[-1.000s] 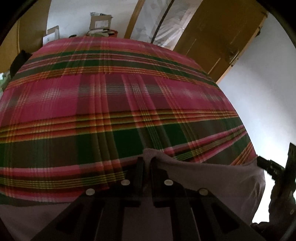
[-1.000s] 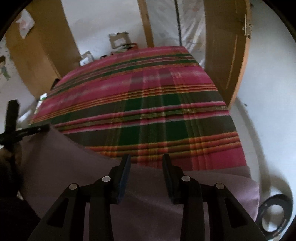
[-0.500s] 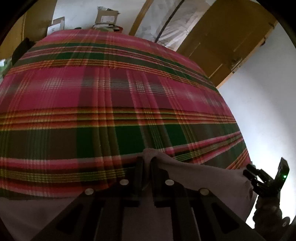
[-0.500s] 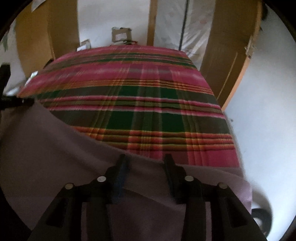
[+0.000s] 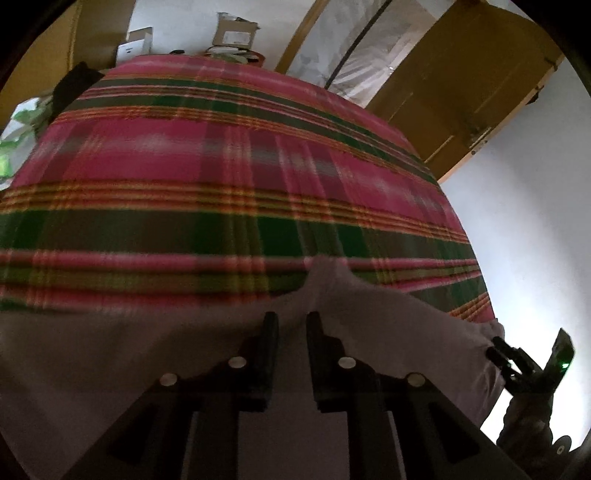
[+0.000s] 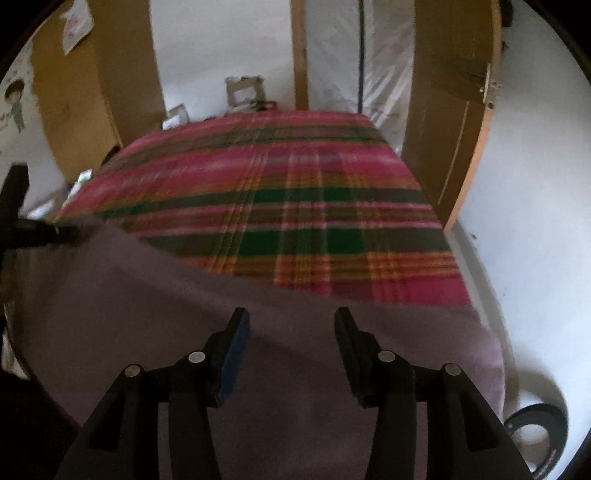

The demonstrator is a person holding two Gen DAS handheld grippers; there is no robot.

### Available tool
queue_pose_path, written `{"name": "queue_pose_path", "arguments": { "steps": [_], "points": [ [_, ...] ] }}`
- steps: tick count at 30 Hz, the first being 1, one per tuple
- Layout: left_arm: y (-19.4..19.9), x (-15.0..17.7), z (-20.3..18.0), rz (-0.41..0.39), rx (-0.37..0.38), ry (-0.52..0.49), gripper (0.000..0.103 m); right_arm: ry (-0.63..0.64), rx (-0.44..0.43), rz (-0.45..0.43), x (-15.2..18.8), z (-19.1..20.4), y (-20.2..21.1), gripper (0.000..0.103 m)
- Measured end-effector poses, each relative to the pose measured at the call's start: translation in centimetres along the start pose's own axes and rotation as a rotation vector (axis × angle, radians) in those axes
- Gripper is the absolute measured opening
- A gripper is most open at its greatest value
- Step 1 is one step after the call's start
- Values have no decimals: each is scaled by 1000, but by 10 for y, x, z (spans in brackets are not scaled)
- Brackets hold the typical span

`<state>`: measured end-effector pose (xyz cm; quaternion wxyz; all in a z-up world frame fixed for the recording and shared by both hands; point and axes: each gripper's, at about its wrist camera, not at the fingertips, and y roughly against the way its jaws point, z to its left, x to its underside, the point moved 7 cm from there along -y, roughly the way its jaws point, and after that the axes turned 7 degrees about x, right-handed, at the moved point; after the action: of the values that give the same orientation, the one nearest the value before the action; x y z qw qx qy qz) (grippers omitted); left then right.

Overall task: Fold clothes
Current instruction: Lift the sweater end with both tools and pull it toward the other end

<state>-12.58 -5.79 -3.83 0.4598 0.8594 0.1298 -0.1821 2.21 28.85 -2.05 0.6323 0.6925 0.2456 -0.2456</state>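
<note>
Plaid bedspread (image 6: 332, 206) carries a mauve garment (image 6: 258, 369), boxes (image 5: 236, 33) beyond

Your left gripper (image 5: 291, 317) hangs over the dull mauve cloth garment (image 5: 147, 354), jaws opening, a raised pinch of fabric just beyond its black fingers (image 5: 271, 332). The garment lies on the bed's pink, green and yellow plaid blanket (image 5: 221, 166). Your right gripper (image 5: 517, 365) sits at the garment's far right corner.
</note>
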Motion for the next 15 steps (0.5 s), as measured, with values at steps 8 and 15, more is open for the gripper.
{"name": "queue_pose_path", "arguments": {
  "steps": [8, 15],
  "points": [
    [39, 44, 30, -35, -69, 58, 18, -32, 2, -18, 12, 7, 11, 50],
    [68, 70, 58, -113, -113, 128, 18, 56, -111, -63, 16, 56, 24, 50]
  ]
}}
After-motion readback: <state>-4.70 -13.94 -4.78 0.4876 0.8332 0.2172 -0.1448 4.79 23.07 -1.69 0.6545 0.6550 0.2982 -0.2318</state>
